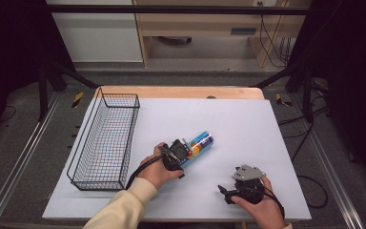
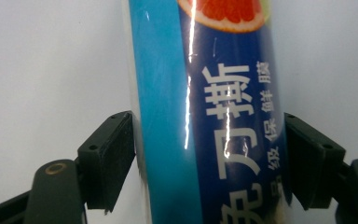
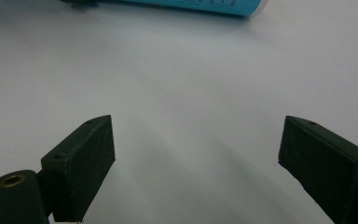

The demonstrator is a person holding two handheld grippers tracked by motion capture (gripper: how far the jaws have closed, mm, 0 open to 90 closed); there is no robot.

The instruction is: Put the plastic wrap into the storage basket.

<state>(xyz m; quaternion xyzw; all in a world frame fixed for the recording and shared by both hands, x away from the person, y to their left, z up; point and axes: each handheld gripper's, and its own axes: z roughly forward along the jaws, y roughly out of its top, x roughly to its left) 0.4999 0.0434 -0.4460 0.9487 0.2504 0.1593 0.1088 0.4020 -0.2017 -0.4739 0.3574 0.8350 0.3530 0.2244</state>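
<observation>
A blue cylindrical tube (image 1: pixel 201 142) with white characters and a citrus picture lies slanted near the middle of the white table top. My left gripper (image 1: pixel 186 152) grips its near end. In the left gripper view both black pads press against the sides of the tube (image 2: pixel 214 116), so the left gripper (image 2: pixel 209 144) is shut on it. My right gripper (image 1: pixel 240 183) rests near the front right of the table. In its own view the right gripper (image 3: pixel 196 154) stands wide open over bare white surface, and the tube (image 3: pixel 191 3) lies far ahead along the top edge.
A black wire basket (image 1: pixel 131 138) stands empty along the left side of the white table top (image 1: pixel 248 119). A wooden strip edges the table's far side. Dark frame posts and cables flank the table.
</observation>
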